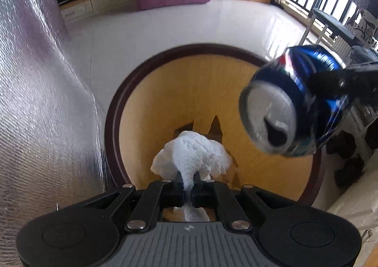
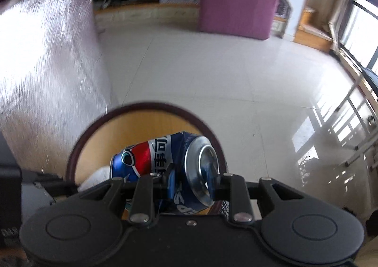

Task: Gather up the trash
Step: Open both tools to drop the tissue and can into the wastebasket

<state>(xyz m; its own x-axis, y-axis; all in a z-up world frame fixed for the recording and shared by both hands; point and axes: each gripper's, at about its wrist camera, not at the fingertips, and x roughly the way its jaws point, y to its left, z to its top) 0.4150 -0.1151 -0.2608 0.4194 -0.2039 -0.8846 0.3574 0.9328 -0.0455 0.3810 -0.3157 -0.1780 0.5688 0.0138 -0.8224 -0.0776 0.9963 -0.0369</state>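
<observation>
The crumpled white tissue [image 1: 191, 155] hangs straight ahead of my left gripper [image 1: 188, 180], its twisted tail pinched between jaws that are fully together on it. The wad sits over the mouth of the round bin [image 1: 113, 125], with the yellow inner wall and the dark rim all around it, so for this piece the drop lies directly below.

The dented blue Pepsi can [image 2: 165, 167] is the other piece. My right gripper [image 2: 192, 184] has its jaws clamped on it partway closed, one pad on the printed side, the other at the opened top end. Its long axis lies crosswise to the jaws, the top pointing to the right in the right wrist view. In the left wrist view the can [image 1: 293, 101] hovers at the bin's right edge, partly over the rim rather than over the middle.

I judge the left hand better placed to let go first. The can wants shifting inward over the opening, otherwise it may clip the rim and roll across the tiled floor [image 2: 236, 77].
</observation>
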